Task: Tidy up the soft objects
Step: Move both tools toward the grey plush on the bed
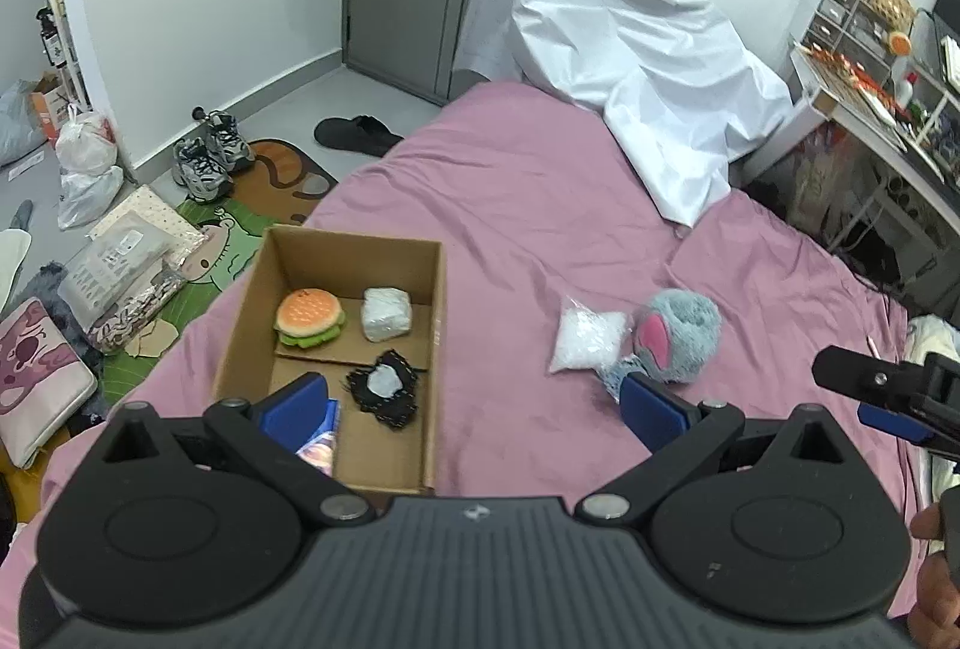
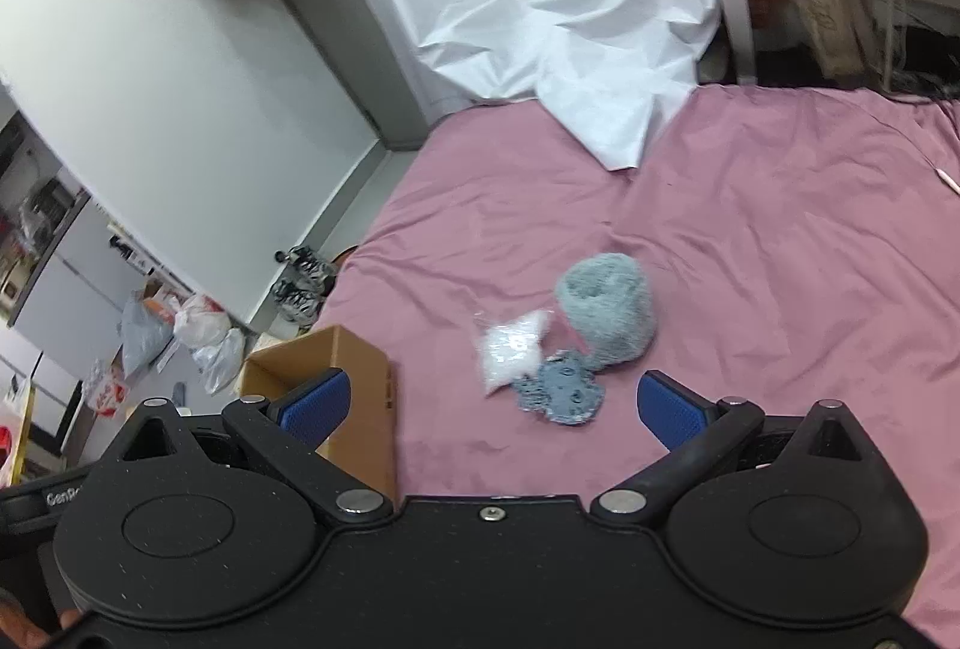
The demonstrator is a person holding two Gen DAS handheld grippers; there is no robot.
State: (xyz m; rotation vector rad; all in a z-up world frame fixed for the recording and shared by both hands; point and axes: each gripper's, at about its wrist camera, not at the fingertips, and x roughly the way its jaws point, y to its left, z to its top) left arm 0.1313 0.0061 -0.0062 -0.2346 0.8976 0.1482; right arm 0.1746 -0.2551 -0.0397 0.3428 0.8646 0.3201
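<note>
Both grippers stand wide and hold nothing: the left gripper (image 1: 474,409) hovers over the near end of the cardboard box (image 1: 438,349), and the right gripper (image 2: 492,406) hangs above the items left on the bed. Three soft things remain outside, clustered together on the pink sheet (image 2: 780,259) to the right of the box: a white pouch (image 2: 510,349), a flat blue-grey knitted piece (image 2: 561,397) touching it, and a fluffy grey-blue plush (image 2: 606,316) just behind. Inside the box lie a burger toy (image 1: 309,317), a pale wrapped block (image 1: 387,314), a black patch with a light centre (image 1: 384,388), and something partly hidden behind the left finger. The sorting looks roughly half done. The next move probably calls for the right gripper to descend on the knitted piece or pouch, close gently, and carry it left into the box. A white cover (image 2: 540,6) is draped beyond.
</note>
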